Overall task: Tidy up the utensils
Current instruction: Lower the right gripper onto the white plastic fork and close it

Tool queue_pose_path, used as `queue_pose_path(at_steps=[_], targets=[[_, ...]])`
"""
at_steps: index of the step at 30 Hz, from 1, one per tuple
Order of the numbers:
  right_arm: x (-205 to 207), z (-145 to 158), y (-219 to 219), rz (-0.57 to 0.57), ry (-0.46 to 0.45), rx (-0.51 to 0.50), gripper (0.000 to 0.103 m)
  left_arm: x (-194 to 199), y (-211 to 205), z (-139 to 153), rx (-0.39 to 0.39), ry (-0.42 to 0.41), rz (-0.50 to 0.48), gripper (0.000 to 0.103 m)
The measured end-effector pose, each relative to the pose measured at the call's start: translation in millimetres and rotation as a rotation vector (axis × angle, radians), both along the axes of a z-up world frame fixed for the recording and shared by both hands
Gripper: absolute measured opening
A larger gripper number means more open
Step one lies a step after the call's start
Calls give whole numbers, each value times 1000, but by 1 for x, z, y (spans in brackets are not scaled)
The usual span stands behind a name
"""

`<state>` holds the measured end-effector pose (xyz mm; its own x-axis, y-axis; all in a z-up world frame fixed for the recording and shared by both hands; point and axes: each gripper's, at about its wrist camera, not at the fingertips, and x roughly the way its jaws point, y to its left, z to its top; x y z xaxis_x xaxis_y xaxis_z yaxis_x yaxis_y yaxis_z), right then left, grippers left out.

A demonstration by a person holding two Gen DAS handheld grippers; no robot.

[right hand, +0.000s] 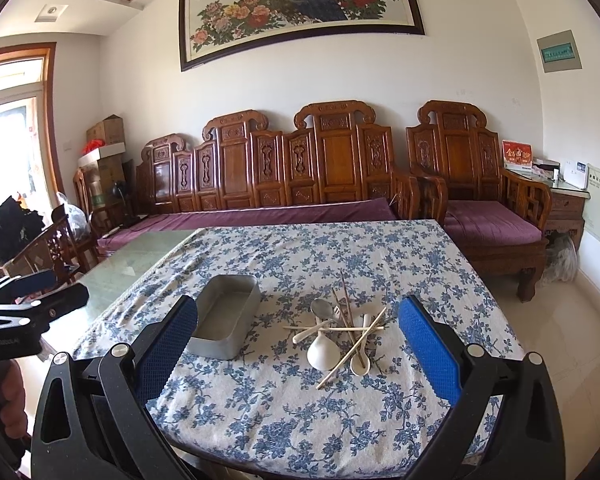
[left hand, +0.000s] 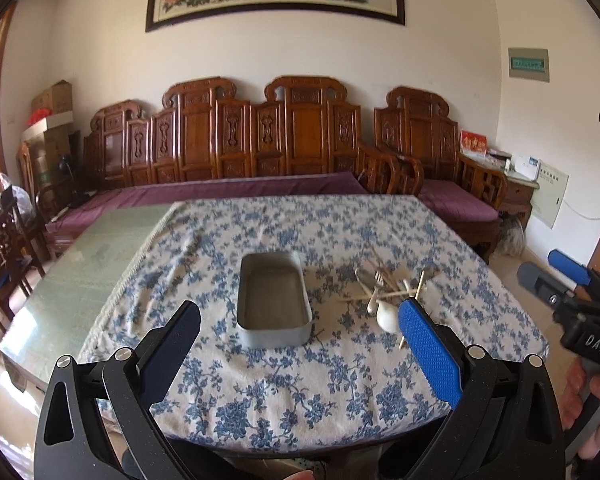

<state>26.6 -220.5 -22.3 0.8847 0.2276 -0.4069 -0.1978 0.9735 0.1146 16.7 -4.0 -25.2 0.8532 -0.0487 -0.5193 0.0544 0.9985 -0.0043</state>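
An empty grey metal tin [left hand: 274, 302] stands on the blue-flowered tablecloth; it also shows in the right wrist view [right hand: 226, 320]. To its right lies a loose pile of utensils [right hand: 342, 334]: white ceramic spoons, a metal spoon [right hand: 321, 307], a fork and several chopsticks crossed over them; the pile also shows in the left wrist view [left hand: 388, 294]. My left gripper [left hand: 300, 322] is open and empty, above the table's near edge in front of the tin. My right gripper [right hand: 298, 324] is open and empty, short of the pile.
The tablecloth [right hand: 300, 412] covers the right part of a green glass-topped table [left hand: 88, 264]. A carved wooden sofa with purple cushions [right hand: 260, 184] runs behind the table. Wooden chairs [right hand: 48, 252] stand at the left. The right gripper shows in the left wrist view [left hand: 556, 276].
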Motion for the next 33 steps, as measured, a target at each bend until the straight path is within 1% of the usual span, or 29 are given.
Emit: queue_pose_path(at_steps=[6, 11, 13, 14, 17, 23, 26, 27, 30, 33], targets=[[21, -29, -5, 1, 44, -11, 100, 22, 2, -29, -1, 69, -19, 96], [47, -54, -8, 11, 91, -26, 88, 42, 2, -43, 3, 102, -33, 96], [58, -62, -9, 6, 105, -35, 78, 50, 2, -48, 6, 119, -40, 96], [65, -66, -11, 8, 109, -36, 75, 56, 0, -52, 13, 126, -46, 96], [82, -77, -15, -2, 121, -30, 74, 69, -2, -60, 30, 147, -57, 96], [125, -98, -31, -28, 176, -13, 68, 99, -8, -76, 45, 182, -82, 96], [144, -108, -37, -36, 203, -17, 61, 113, -14, -85, 65, 197, -91, 96], [150, -113, -39, -38, 212, -16, 57, 118, -15, -88, 67, 201, -94, 96], [169, -132, -42, -37, 262, -13, 56, 132, -21, -99, 65, 216, -107, 96], [188, -159, -39, -24, 323, -29, 51, 142, -29, -108, 65, 230, -122, 96]])
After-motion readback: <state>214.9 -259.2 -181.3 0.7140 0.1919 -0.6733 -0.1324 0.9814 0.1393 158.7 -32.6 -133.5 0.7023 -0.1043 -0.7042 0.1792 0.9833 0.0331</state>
